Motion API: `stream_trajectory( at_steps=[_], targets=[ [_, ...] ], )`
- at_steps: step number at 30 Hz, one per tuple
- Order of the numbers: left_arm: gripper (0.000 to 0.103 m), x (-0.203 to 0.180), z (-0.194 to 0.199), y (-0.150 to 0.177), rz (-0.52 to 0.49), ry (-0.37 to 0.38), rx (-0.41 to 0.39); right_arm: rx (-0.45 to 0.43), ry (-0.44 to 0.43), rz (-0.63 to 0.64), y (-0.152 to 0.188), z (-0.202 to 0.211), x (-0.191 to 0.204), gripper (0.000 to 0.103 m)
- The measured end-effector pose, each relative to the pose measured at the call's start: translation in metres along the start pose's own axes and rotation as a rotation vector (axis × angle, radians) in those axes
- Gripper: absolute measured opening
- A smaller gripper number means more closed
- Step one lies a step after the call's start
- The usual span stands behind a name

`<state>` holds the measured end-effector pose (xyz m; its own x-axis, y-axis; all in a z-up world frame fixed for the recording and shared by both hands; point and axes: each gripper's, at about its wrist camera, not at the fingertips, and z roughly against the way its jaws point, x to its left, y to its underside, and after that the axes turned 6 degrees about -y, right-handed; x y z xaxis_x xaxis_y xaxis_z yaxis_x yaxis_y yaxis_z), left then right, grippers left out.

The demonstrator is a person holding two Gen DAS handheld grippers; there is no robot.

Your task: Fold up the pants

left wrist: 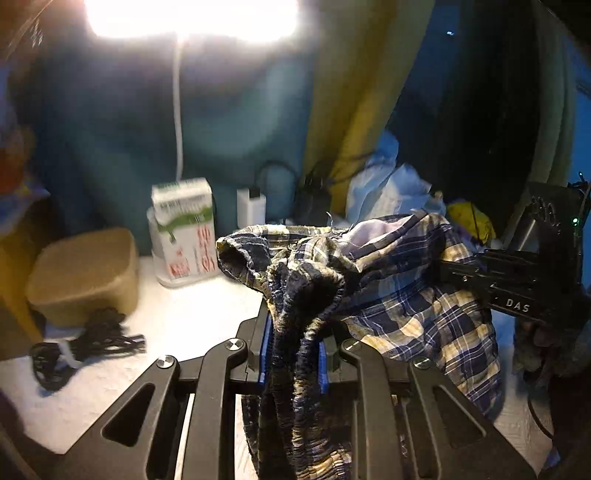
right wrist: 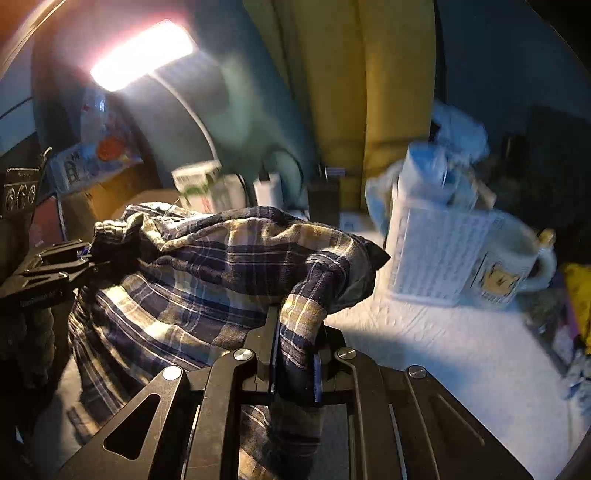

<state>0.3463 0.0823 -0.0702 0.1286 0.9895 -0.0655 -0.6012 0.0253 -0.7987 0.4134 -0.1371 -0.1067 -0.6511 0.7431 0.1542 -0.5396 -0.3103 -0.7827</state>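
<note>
The white counter carries everything here, lit by a bright lamp above a teal wall, with a yellow curtain hanging behind. Along its back edge stand a tan box, a green-and-white carton, a white charger and, on the right side, a printed mug beside a pale container. A coil of black cable lies near the tan box.

The plaid pants are bunched between the two tools, hanging raised over the counter rather than lying flat on it. The left hand-held gripper is closed tight on the gathered, elastic waistband edge, which drapes down between its blue pads. The right hand-held gripper is likewise clamped on a fold of plaid fabric at the garment's other side; in the left wrist view it reaches into the cloth from the right.

This looks like the opening step: the pants are picked up at two points and still crumpled, with no fold made. The next move probably calls for drawing the two grips apart to stretch the cloth taut, then laying it out flat on the counter, clear of the carton and the mug, so a clean fold line can be set.
</note>
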Motion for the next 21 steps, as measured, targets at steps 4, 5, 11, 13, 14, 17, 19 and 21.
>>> stream_trajectory(
  at_steps=[4,5,11,13,14,17,19,21],
  targets=[
    [0.018,-0.005,0.031,-0.004,-0.009,-0.018,-0.059,-0.055,0.02,0.04,-0.007,0.03,0.02,0.013],
    [0.018,-0.006,0.037,-0.005,-0.01,-0.019,-0.07,-0.072,0.025,0.05,-0.009,0.04,0.027,0.013],
    [0.018,-0.016,0.084,-0.005,-0.018,-0.038,-0.167,-0.157,0.04,0.083,-0.012,0.086,0.053,0.013],
    [0.018,-0.02,0.098,-0.005,-0.022,-0.05,-0.197,-0.179,0.047,0.1,-0.014,0.098,0.064,0.013],
    [0.018,-0.021,0.106,-0.005,-0.022,-0.054,-0.213,-0.19,0.047,0.108,-0.014,0.104,0.069,0.013],
    [0.018,-0.023,0.131,-0.006,-0.021,-0.062,-0.26,-0.225,0.045,0.13,-0.016,0.125,0.085,0.013],
    [0.018,-0.025,0.149,-0.006,-0.024,-0.071,-0.295,-0.248,0.043,0.143,-0.017,0.139,0.094,0.013],
    [0.018,-0.025,0.166,-0.005,-0.025,-0.078,-0.323,-0.268,0.04,0.157,-0.017,0.15,0.103,0.013]
  ],
)
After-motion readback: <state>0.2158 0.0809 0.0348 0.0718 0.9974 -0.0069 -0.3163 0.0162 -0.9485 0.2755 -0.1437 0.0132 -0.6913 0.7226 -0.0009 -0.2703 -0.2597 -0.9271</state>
